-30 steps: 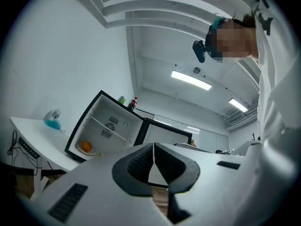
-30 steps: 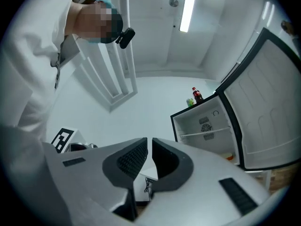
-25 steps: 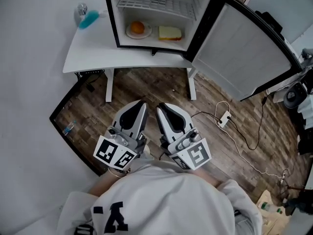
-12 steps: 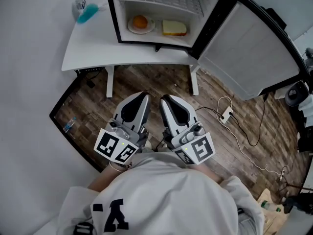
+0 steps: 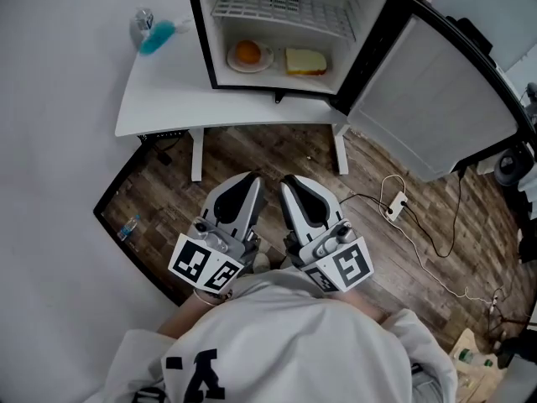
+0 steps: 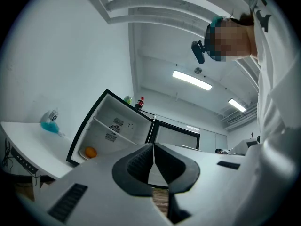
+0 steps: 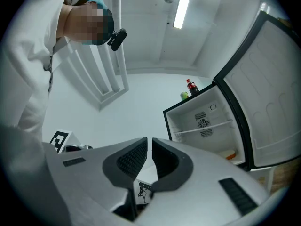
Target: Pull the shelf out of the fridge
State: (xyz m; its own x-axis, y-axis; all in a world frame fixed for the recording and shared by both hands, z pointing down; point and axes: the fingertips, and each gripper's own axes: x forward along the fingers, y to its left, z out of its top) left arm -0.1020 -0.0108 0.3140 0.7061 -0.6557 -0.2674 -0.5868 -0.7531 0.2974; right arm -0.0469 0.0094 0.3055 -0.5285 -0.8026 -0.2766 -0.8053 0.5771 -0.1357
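The small fridge (image 5: 210, 32) stands open on a white table (image 5: 168, 91). Its white wire shelf (image 5: 285, 11) sits in the upper part of the cabinet, above a plate with an orange (image 5: 247, 54) and a sandwich (image 5: 305, 60). My left gripper (image 5: 247, 180) and right gripper (image 5: 290, 182) hang side by side close to the person's chest, over the wooden floor and well short of the fridge. Both are shut with nothing between the pads. The left gripper view shows the left gripper (image 6: 153, 147) and the shelf (image 6: 110, 126). The right gripper view shows the right gripper (image 7: 149, 142) and the shelf (image 7: 203, 128).
The fridge door (image 5: 436, 99) swings wide open to the right. A blue object (image 5: 155, 34) lies on the table's left part. A power strip (image 5: 394, 204) and cables trail over the floor at right. Two bottles (image 7: 189, 88) stand on top of the fridge.
The fridge and table sit slightly lower and further right in the head view. Both grippers remain shut and together near the body, shifted a little right and down in the frame.
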